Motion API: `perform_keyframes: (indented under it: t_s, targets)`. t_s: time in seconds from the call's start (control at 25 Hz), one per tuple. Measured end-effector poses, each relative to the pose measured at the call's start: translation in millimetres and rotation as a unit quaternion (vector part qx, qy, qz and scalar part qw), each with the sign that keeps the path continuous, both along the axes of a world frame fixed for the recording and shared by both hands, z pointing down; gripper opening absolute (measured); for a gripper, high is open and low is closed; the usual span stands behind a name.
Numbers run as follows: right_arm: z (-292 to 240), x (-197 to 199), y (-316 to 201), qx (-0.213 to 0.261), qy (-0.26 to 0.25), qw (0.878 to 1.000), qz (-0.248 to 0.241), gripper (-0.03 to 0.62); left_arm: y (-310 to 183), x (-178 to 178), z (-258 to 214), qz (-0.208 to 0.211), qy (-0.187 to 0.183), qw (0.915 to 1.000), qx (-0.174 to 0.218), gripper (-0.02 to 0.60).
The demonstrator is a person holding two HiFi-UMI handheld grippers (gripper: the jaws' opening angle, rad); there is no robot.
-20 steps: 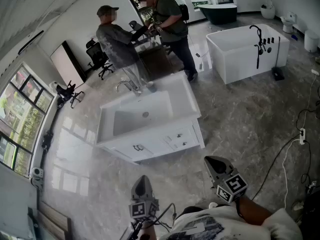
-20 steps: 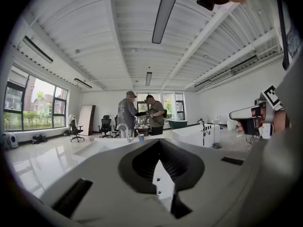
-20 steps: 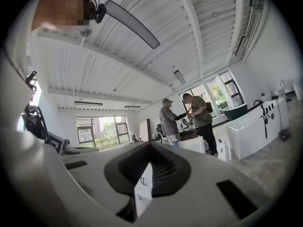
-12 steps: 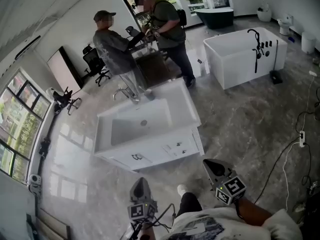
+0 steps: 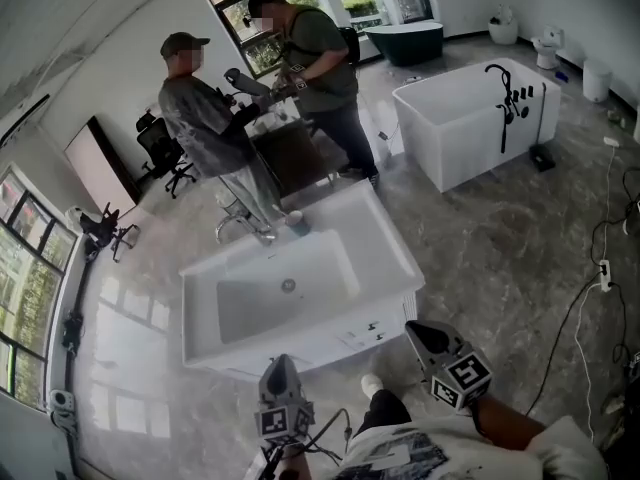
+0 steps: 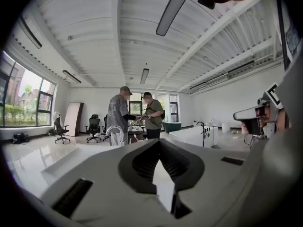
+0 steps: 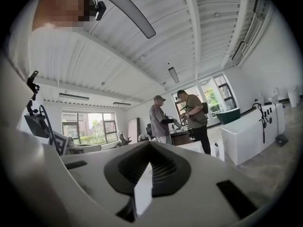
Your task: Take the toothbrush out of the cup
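White vanity tabletop (image 5: pixel 385 256) with a sunken rectangular basin stands on the grey marble floor (image 5: pixel 500 258). A small grey-blue cup (image 5: pixel 296 223) sits at the tabletop's far edge, just right of the curved chrome faucet (image 5: pixel 250 226). It is too small in the head view to tell whether a toothbrush stands in it.

Both tools hang over the floor short of the tabletop's near edge, well apart from the cup. The left tool (image 5: pixel 281 362) has its jaws together with nothing between them, and the right tool (image 5: pixel 416 328) is likewise closed and empty.

Beyond the far edge a person in a grey shirt and cap (image 5: pixel 205 128) faces a person in a green shirt (image 5: pixel 318 63). A white freestanding bathtub (image 5: pixel 465 118) stands off past the tabletop's far right corner.
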State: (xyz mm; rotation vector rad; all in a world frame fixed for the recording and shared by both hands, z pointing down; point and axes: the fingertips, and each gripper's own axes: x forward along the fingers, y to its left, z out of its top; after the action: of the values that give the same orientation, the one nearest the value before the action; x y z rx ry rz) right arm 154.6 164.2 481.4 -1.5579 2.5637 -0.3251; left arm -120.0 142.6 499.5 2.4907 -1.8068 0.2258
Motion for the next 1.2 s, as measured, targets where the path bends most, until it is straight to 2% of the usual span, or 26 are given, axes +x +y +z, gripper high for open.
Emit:
perform_keyframes:
  t_s: [0.24, 0.44, 0.76, 1.0, 1.2]
  targets:
    - [-27, -77, -131, 0.019, 0.007, 1.0, 0.001, 0.002, -125, -67, -14, 0.014, -0.005, 0.9999, -0.001, 0.02]
    - [-32, -114, -199, 0.018, 0.013, 1.0, -0.002, 0.002, -197, -102, -17, 0.018, -0.004, 0.9998, 0.0, 0.02]
    - [-21, -123, -273, -0.001, 0.032, 0.999, -0.008, 0.003, -258, -98, 2, 0.025, 0.005, 0.9994, -0.022, 0.02]
    - [-1, -131, -308, -0.022, 0.04, 0.998, -0.043, 0.003, -275, -94, 9, 0.001, 0.014, 0.9992, -0.037, 0.02]
    - [17, -130, -334, -0.047, 0.044, 0.996, -0.064, 0.005, -291, -90, 15, -0.01, 0.008, 0.9991, -0.041, 0.02]
